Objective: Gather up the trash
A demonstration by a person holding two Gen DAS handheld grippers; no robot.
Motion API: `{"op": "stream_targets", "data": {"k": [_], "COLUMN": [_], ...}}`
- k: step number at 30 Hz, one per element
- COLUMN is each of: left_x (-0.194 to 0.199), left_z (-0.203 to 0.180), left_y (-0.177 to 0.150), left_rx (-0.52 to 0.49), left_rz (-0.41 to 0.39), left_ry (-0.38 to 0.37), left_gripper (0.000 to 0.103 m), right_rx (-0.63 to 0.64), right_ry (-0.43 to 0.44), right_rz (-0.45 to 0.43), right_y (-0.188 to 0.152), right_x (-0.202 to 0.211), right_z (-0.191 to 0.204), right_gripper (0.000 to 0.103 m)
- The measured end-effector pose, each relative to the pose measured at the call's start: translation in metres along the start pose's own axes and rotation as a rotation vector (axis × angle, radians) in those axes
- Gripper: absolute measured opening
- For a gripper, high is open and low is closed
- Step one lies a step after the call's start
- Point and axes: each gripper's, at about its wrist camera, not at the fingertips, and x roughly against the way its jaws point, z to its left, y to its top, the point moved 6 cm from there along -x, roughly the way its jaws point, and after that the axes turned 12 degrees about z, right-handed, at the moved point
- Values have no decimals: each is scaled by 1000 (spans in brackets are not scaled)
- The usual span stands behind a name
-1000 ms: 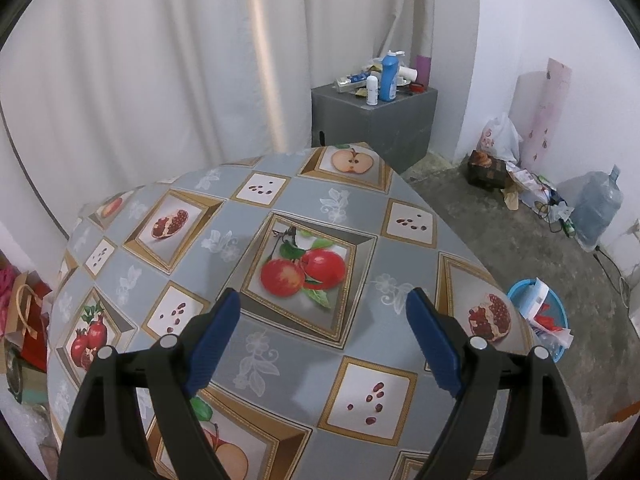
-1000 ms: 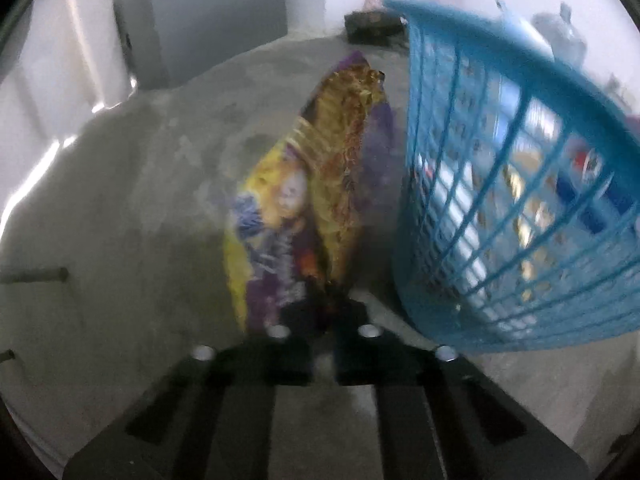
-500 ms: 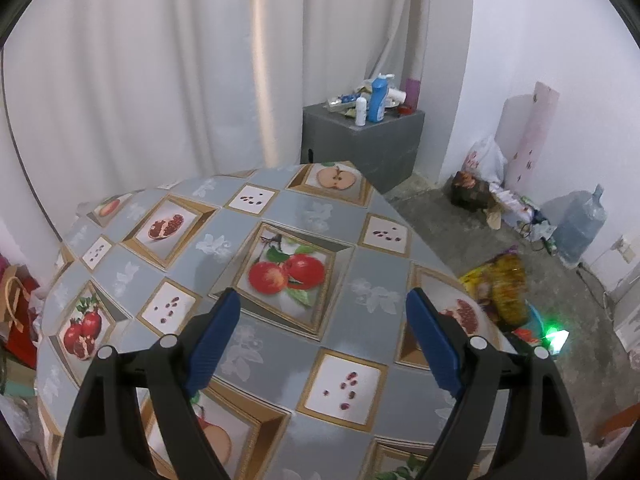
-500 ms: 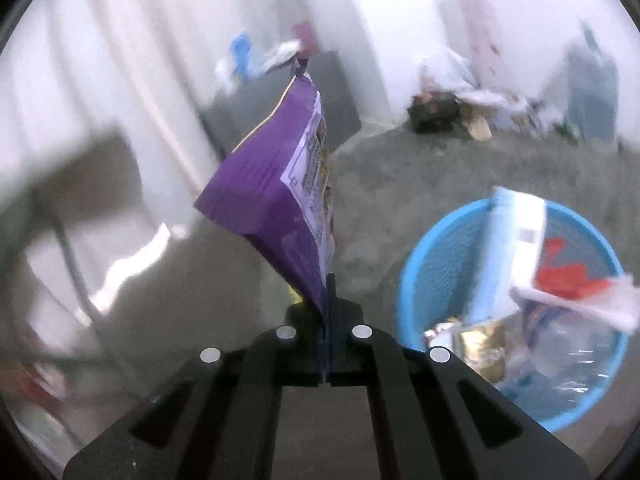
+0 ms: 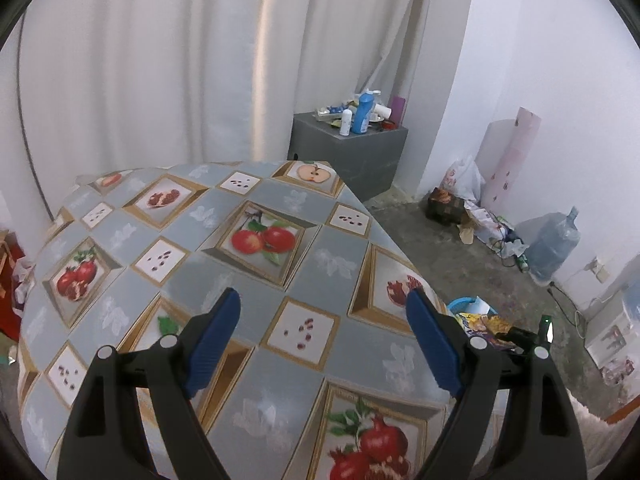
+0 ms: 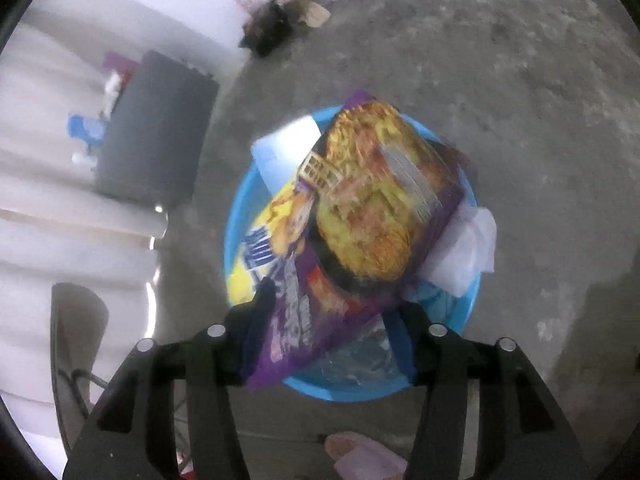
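A purple and yellow snack bag (image 6: 368,216) hangs over the blue mesh basket (image 6: 236,216), which holds paper and plastic trash. My right gripper (image 6: 332,304) points down at the basket and its jaws are opening. The bag's lower corner lies loose between the fingers, and the pads do not press on it. In the left wrist view the basket (image 5: 460,304) and the bag (image 5: 482,324) show just past the table's right edge. My left gripper (image 5: 322,300) stands wide open above the fruit-patterned tablecloth (image 5: 192,268), with nothing between its fingers.
A grey cabinet (image 5: 352,152) with bottles stands by the curtain. Bags and clutter (image 5: 460,200) and a water jug (image 5: 554,244) line the far wall. Bare concrete floor (image 6: 520,120) surrounds the basket. A person's slipper (image 6: 360,456) shows below the right gripper.
My right gripper rose from beside the basket, swung over it and tipped downward; its jaws parted from the bag. The left gripper drew back over the table, still open.
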Motion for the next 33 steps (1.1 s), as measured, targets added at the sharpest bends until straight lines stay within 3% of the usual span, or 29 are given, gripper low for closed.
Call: {"op": "stream_targets", "data": {"k": [1, 3, 6, 9, 14, 16, 19, 21, 23, 27, 31, 33], "left_x": [3, 12, 26, 37, 55, 61, 67, 70, 72, 77, 84, 91], "left_z": [0, 0, 1, 5, 11, 10, 6, -3, -13, -20, -10, -5], "left_y": [-3, -11, -23, -34, -54, -62, -78, -92, -103, -119, -129, -133], "left_rx": [0, 0, 0, 26, 66, 86, 145, 155, 139, 116, 173, 187], "left_rz": [-3, -10, -21, -30, -41, -42, -40, -35, -38, -39, -58, -90], "left_ry": [1, 4, 12, -4, -1, 3, 4, -6, 12, 165, 272, 373], "left_gripper": [83, 83, 83, 84, 85, 88, 94, 97, 97, 97, 97, 97], "right_rx": [-6, -13, -3, 13, 66, 204, 429, 616, 786, 1038, 1151, 1192], "right_ry": [-14, -80, -119, -150, -73, -67, -145, -183, -198, -191, -234, -256], "right_rz": [6, 9, -27, -62, -131, -167, -221, -275, -331, -359, -356, -342], "right_y": [4, 2, -8, -20, -56, -85, -128, -171, -217, -287, -331, -350], "right_x": [1, 8, 27, 50, 114, 153, 186, 205, 219, 228, 221, 214], "right_z": [-1, -2, 1, 8, 25, 60, 111, 151, 186, 223, 237, 239], "right_gripper": [52, 71, 80, 81, 81, 81, 87, 95, 95, 95, 95, 95]}}
